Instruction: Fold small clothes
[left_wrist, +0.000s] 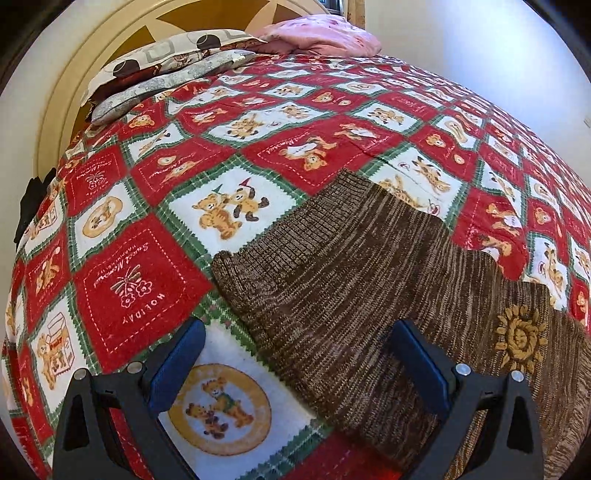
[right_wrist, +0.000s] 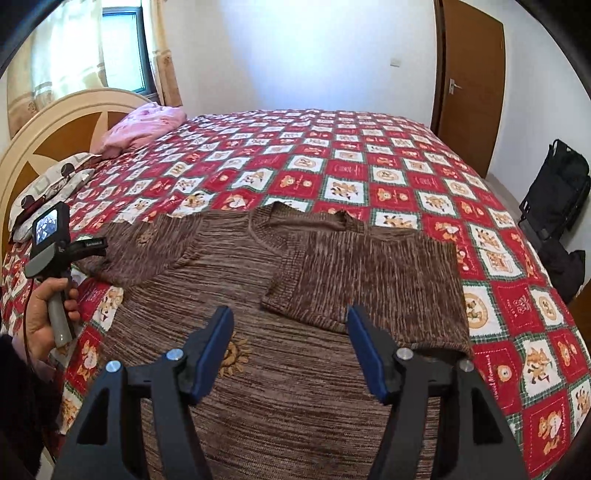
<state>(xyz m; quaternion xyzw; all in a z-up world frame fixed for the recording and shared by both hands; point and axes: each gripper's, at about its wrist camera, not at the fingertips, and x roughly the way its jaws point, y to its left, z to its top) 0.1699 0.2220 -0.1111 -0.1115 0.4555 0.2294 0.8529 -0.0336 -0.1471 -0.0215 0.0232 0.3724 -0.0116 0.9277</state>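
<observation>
A brown knitted sweater (right_wrist: 280, 365) with small yellow sun patches lies flat on the bed. Its right sleeve (right_wrist: 369, 280) is folded in over the body; its left sleeve (right_wrist: 147, 251) lies out to the left. In the left wrist view the left sleeve (left_wrist: 332, 266) runs diagonally from cuff to body. My left gripper (left_wrist: 295, 365) is open, low over the sleeve's lower edge, one finger over the sleeve and one over the quilt. My right gripper (right_wrist: 290, 350) is open and empty above the sweater's body. The left gripper's handle (right_wrist: 55, 266) shows in a hand at left.
The bed wears a red, white and green teddy-bear quilt (right_wrist: 406, 177). Patterned pillows (left_wrist: 162, 62) and a pink blanket (left_wrist: 317, 37) lie by the cream headboard (right_wrist: 66, 122). A dark bag (right_wrist: 557, 192) and a wooden door (right_wrist: 472, 88) stand at the far right.
</observation>
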